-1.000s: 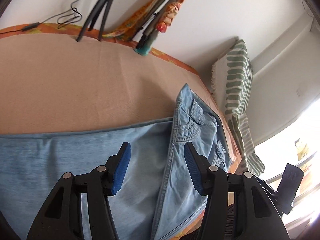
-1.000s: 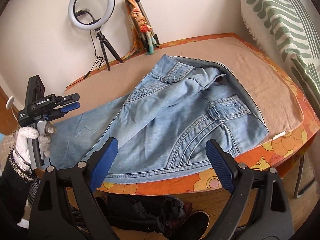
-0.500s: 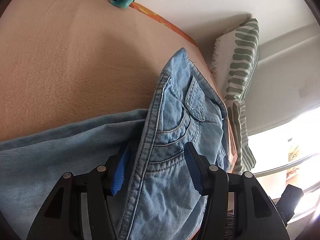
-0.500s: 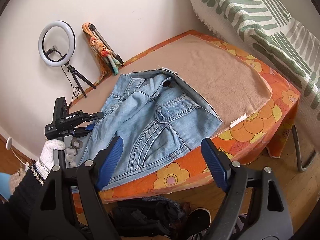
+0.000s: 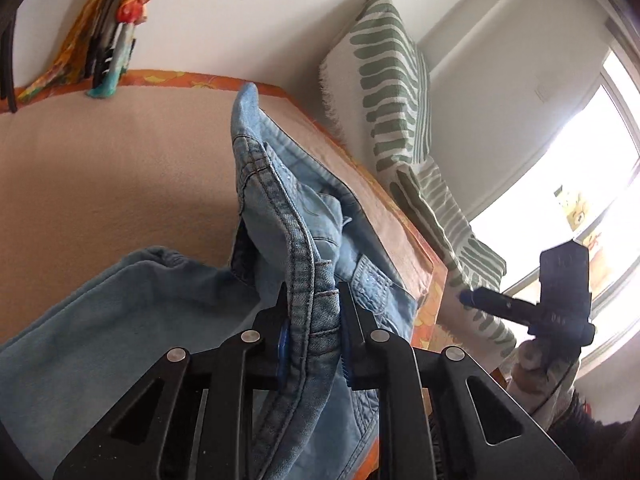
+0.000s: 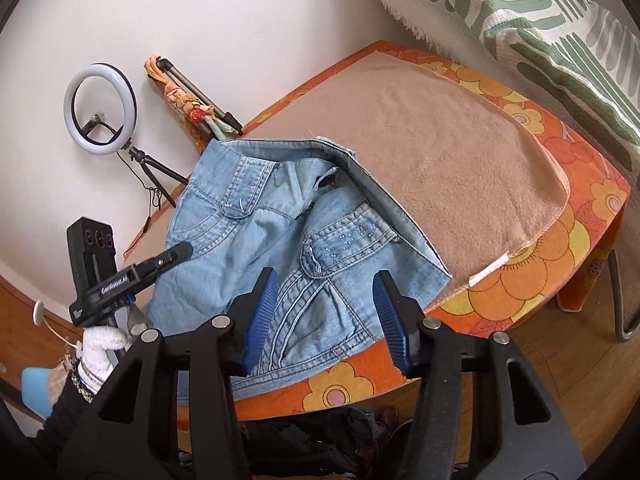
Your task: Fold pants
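Light blue denim pants (image 6: 248, 240) lie on a tan blanket (image 6: 440, 160), waist end toward the near table edge, back pockets up. In the left wrist view the pants (image 5: 120, 320) rise in a ridge. My left gripper (image 5: 314, 320) has a stitched denim edge pinched between its blue pads, its jaws still closing. From the right wrist view, the left gripper (image 6: 184, 248) reaches over the pants from the left in a white-gloved hand. My right gripper (image 6: 326, 316) hovers above the near denim edge, jaws closing but apart, touching no cloth. The right gripper (image 5: 466, 298) also shows at the right.
An orange floral cloth (image 6: 540, 260) covers the table under the blanket. A green-striped pillow (image 6: 540, 20) leans at the right end. A ring light (image 6: 100, 108) and a scarf-wrapped tripod (image 6: 192, 108) stand against the wall. Dark items (image 6: 320, 440) lie under the table by a metal leg (image 6: 620, 300).
My left gripper slid onto the denim edge, closed on it and raised it into a ridge. My right gripper moved along the near table edge and its jaws narrowed.
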`<state>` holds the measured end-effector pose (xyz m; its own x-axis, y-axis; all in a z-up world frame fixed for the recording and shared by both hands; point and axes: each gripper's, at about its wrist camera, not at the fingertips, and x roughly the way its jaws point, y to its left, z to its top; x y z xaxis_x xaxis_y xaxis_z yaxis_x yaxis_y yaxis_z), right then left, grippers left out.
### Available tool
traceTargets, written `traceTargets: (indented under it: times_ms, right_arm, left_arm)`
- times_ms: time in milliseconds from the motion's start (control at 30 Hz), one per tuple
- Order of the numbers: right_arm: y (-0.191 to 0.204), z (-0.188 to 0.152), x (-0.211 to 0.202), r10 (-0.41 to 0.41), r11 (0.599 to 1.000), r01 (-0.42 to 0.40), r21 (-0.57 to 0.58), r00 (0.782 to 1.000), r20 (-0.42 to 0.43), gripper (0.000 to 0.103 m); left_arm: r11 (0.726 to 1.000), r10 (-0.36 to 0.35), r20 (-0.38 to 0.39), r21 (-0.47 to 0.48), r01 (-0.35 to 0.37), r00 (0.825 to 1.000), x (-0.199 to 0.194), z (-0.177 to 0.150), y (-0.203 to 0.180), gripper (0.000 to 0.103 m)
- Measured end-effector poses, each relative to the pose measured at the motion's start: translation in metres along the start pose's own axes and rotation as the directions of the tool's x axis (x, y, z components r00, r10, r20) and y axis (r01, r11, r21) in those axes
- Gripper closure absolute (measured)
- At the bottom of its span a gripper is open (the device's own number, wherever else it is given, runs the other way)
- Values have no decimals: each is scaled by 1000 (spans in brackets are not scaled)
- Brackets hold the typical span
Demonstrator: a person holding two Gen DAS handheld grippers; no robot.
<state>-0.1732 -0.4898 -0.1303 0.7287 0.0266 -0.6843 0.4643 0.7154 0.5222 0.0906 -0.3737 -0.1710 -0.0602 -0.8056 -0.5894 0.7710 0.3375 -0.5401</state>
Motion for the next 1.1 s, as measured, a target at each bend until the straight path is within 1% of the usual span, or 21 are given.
traceTargets:
  times_ms: [67, 133, 200, 267, 300, 367, 433, 567, 600, 667, 733, 833, 900, 967, 1067, 1100]
  right_arm:
    - [-4, 15, 6, 40, 999, -40, 14, 999, -7, 50]
    - [-8, 29, 12, 87, 996, -87, 34, 996, -16, 49]
    - [-16, 40, 18, 129, 989, -127, 69, 992, -19, 47]
    - [-25, 50, 23, 170, 980, -167, 106, 985, -19, 46]
    - [-31, 55, 25, 193, 974, -189, 125, 981, -21, 45]
    - [-44, 61, 29, 193, 969, -188, 161, 981, -16, 45]
    - [-57, 65, 35, 196, 965, -187, 186, 980, -29, 45]
    - [-76, 70, 48, 206, 962, -184, 203, 974, -90, 45]
    - [-79, 72, 51, 188, 966, -166, 199, 977, -101, 45]
    - [-78, 76, 54, 123, 984, -106, 141, 985, -118, 45]
    - [-74, 78, 59, 64, 995, -54, 85, 990, -125, 45]
    - [-56, 81, 71, 23, 1000, -24, -8, 991, -134, 45]
    - [-39, 83, 77, 10, 995, -22, -93, 992, -129, 45]
    - [-15, 84, 86, 11, 984, -34, -176, 991, -130, 45]
    - [20, 83, 105, 43, 953, -87, -290, 987, -158, 45]
    - [32, 82, 113, 55, 939, -111, -326, 983, -175, 45]
  left_arm:
    - [996, -20, -22, 89, 22, 1000, 2, -7, -23, 91]
    - [984, -29, -57, 174, 38, 998, 8, -18, -43, 91]
    - [973, -46, -111, 220, 70, 993, 16, -31, -58, 91]
    - [963, -49, -158, 253, 89, 986, 26, -45, -69, 91]
    - [960, -48, -173, 265, 93, 984, 32, -50, -73, 91]
    - [955, -38, -200, 281, 94, 979, 44, -56, -77, 91]
    - [956, -40, -223, 274, 102, 974, 54, -61, -76, 91]
    - [957, -34, -274, 268, 111, 961, 64, -69, -75, 91]
    - [956, -37, -280, 268, 115, 959, 63, -71, -76, 91]
    - [960, -28, -281, 262, 104, 959, 58, -72, -77, 91]
    - [968, -39, -275, 228, 104, 961, 47, -72, -77, 91]
    - [977, -32, -225, 200, 78, 974, 22, -74, -70, 89]
    - [981, 7, -182, 190, 29, 983, 3, -74, -64, 84]
    - [984, 53, -141, 175, -28, 989, -19, -76, -52, 83]
    - [980, 147, -91, 146, -133, 985, -49, -85, -34, 77]
    - [978, 172, -79, 129, -161, 982, -57, -90, -28, 73]
